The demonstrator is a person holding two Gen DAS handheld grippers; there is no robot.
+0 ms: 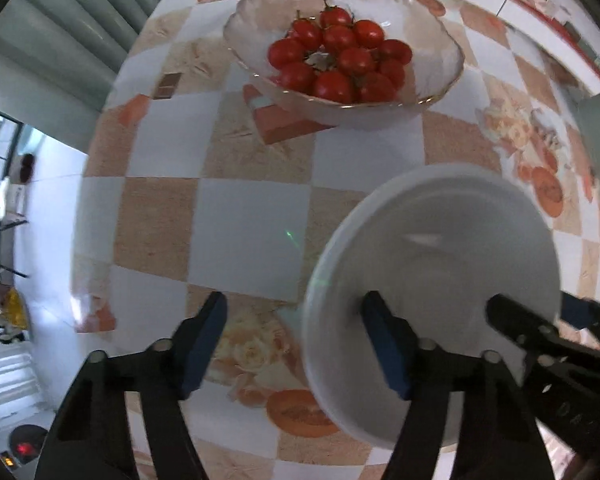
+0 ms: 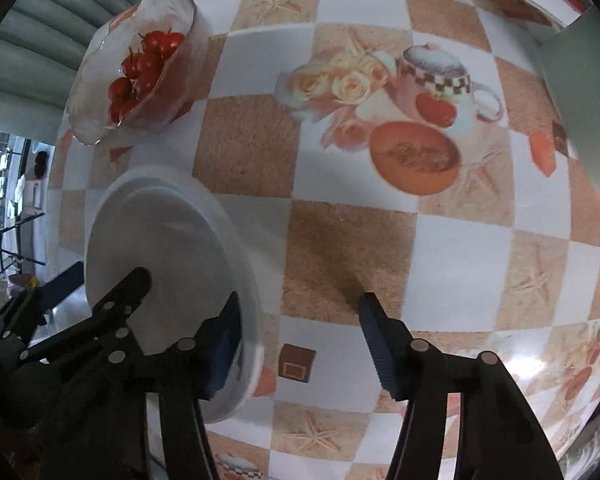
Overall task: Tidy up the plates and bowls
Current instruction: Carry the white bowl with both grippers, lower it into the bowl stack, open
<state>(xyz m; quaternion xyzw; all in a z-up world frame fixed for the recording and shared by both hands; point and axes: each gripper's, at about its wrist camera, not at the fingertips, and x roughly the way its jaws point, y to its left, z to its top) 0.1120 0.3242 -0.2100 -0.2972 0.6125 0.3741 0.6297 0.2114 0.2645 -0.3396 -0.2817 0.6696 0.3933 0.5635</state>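
Both grippers low over the round table [image 1: 252, 224] with its checkered orange-and-white printed oilcloth. Left gripper [image 1: 296, 348]: fingers spread wide, pointing forward across the table; its right finger reaches over the rim of the white round ceramic plate [image 1: 440, 248], the left finger stands apart over bare cloth, nothing pinched. Right gripper [image 2: 298, 340]: also spread wide; its left finger overlaps the plate's near right rim, the right finger hangs over a tan check, well clear of the plate. Whether either finger actually touches the plate cannot be told. In the right wrist view the plate [image 2: 160, 240] appears to be the top of a stack of white plates; the count is unclear through blur. The left gripper's black finger [image 2: 128, 292] lies across the plate from the other side. Scalloped translucent glass bowl [image 1: 340, 52] holding red cherry tomatoes [image 1: 336, 56] sits farther back on the table, apart from the plate. A pale green object [image 2: 580, 92] stands at the table's right edge.
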